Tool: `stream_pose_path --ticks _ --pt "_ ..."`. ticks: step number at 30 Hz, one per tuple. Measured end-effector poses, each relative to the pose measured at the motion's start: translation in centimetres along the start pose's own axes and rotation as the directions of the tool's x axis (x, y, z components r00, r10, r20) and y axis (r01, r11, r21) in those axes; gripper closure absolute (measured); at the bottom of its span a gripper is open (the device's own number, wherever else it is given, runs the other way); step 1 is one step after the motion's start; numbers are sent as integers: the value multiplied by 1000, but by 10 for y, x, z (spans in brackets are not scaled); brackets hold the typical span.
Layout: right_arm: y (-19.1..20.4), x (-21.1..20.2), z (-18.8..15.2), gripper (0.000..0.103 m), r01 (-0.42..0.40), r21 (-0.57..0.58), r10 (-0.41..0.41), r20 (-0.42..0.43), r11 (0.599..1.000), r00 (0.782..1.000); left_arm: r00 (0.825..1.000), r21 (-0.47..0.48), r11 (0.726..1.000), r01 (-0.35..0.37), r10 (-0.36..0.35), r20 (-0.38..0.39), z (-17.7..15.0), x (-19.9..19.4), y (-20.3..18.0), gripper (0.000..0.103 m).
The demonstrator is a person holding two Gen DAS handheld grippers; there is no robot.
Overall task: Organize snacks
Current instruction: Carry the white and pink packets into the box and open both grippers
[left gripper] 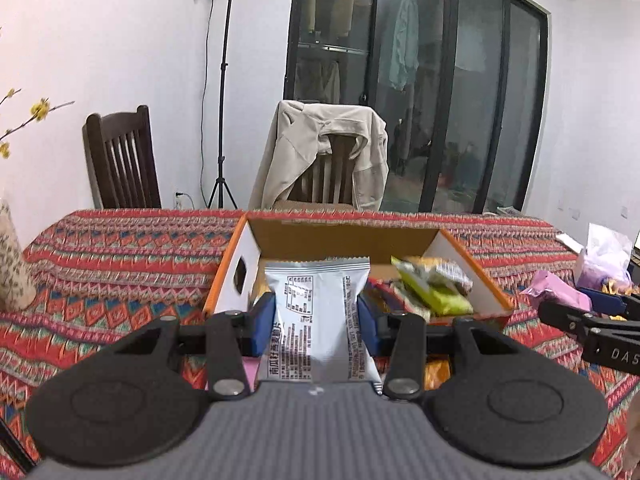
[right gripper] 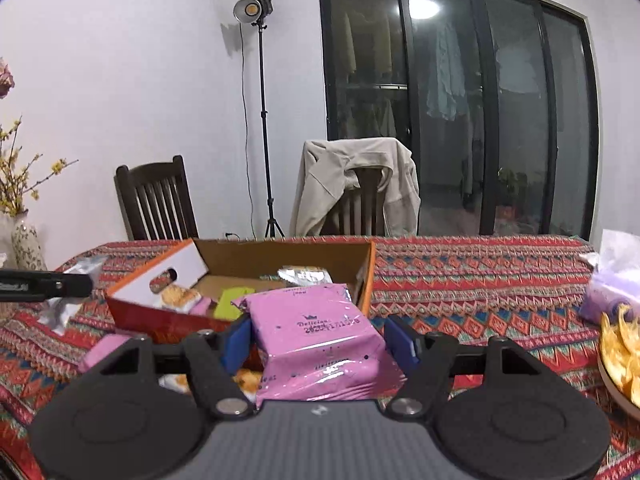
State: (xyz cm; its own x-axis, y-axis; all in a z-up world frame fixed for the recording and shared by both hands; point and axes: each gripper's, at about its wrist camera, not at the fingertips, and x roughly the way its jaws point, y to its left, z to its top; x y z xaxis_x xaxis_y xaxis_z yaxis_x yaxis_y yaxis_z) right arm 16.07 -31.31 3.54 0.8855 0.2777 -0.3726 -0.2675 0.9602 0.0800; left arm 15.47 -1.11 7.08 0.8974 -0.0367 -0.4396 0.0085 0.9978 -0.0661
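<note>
Above the patterned tablecloth [left gripper: 120,264], left gripper [left gripper: 316,320] clamps a silver snack packet [left gripper: 318,312] before the cardboard box [left gripper: 240,240]. Right gripper [right gripper: 320,340] pinches a pink packet [right gripper: 316,336] near the box.

table [left gripper: 120,248]: runs across the whole room, everything sits on it
box [left gripper: 352,236]: on the table, mid-way, right ahead of the left gripper
snack packets [left gripper: 436,288]: piled inside the box, mostly toward its right side
left gripper [left gripper: 316,320]: in front of the box, with a flat packet [left gripper: 320,308] standing between its fingers
right gripper [right gripper: 318,344]: right of the left one, box ahead and to its left, wrapped packet [right gripper: 320,344] between its fingers
bowl of chips [right gripper: 620,356]: on the table, far right
chairs [left gripper: 120,160]: behind the table
jacket [left gripper: 320,152]: draped over the right-hand chair
light stand [right gripper: 260,120]: between the two chairs, against the wall
</note>
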Motion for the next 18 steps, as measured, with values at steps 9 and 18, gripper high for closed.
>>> stream_pose_path --ticks 9,18 --pt "12 34 38 33 -13 -4 13 18 1000 1000 1000 28 999 -23 22 21 34 37 -9 58" --pt "27 89 61 33 -31 17 31 20 999 999 998 3 998 -67 67 23 42 86 3 58"
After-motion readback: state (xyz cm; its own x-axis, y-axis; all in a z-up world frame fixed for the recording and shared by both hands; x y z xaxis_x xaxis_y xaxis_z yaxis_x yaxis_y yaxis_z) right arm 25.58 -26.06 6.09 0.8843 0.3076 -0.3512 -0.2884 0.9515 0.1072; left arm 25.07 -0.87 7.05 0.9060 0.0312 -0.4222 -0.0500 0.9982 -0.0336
